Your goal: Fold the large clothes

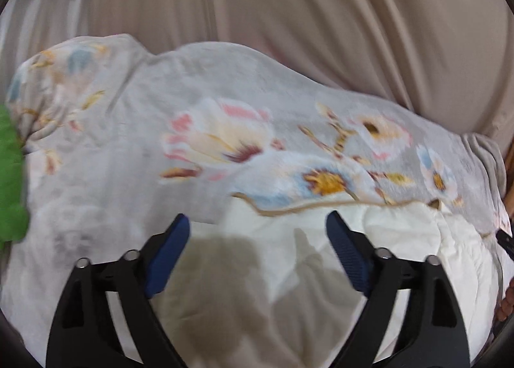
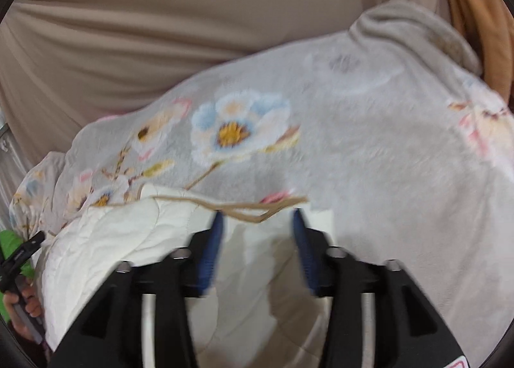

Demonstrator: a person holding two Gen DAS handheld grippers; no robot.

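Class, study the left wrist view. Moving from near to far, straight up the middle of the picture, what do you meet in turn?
left gripper, jaws apart → cream quilted underside of the blanket → tan piped edge → grey floral blanket face → beige draped sheet.

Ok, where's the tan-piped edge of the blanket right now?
In both wrist views the tan-piped edge runs just beyond the open fingertips, between the white quilted underside and the grey floral face.

A taupe, softly creased fabric sheet spreads ahead of the hand-held gripper; a bright green cloth item sits at far left; an orange-brown fabric lies at upper right.
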